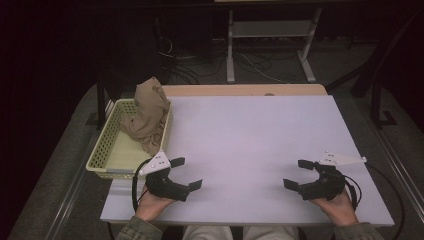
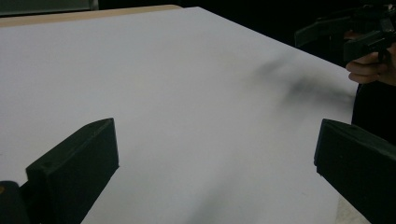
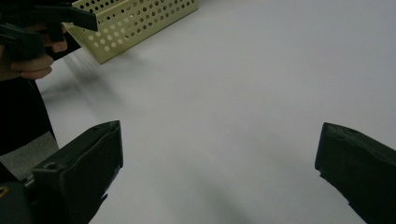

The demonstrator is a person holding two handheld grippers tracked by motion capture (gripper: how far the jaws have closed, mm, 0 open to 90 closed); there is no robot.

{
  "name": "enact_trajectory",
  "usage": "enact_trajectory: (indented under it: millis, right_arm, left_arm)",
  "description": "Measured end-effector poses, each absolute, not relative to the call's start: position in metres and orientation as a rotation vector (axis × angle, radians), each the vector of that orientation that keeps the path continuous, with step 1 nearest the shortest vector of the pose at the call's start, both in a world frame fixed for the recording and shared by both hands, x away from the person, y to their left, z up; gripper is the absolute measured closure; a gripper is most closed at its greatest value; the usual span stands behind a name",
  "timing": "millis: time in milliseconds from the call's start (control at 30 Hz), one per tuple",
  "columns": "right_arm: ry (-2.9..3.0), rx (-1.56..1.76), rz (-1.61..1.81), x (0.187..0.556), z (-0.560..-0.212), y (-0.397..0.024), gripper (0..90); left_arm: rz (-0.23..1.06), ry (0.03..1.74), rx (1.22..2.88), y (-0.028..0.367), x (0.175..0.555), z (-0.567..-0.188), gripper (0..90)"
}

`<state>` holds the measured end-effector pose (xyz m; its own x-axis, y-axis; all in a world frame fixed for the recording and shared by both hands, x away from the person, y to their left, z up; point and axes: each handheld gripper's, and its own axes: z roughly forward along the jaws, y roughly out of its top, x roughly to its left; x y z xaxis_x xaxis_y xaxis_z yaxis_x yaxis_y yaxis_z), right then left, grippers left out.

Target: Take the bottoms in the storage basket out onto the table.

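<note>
High view: the white table [image 1: 250,145] is the largest thing, no writing legible anywhere; at its left edge sits a yellow perforated basket [image 1: 107,150] holding crumpled tan cloth [image 1: 147,115]. Left gripper [image 1: 186,173] and right gripper [image 1: 299,173] hover near the front edge, jaws apart, nothing between them
</note>
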<state>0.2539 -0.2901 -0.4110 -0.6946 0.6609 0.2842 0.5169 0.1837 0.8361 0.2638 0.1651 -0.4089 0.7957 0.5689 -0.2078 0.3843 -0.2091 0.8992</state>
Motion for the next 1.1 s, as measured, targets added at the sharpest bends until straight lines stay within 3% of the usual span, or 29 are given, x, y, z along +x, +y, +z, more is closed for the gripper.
enact_trajectory:
  millis: [1100]
  right_arm:
    - [2.347, 1.152, 1.504, 0.2551, -0.414, -0.2884, 0.7]
  left_arm:
    - [0.156, 0.763, 1.904, 0.1564, 0.262, -0.4081, 0.0]
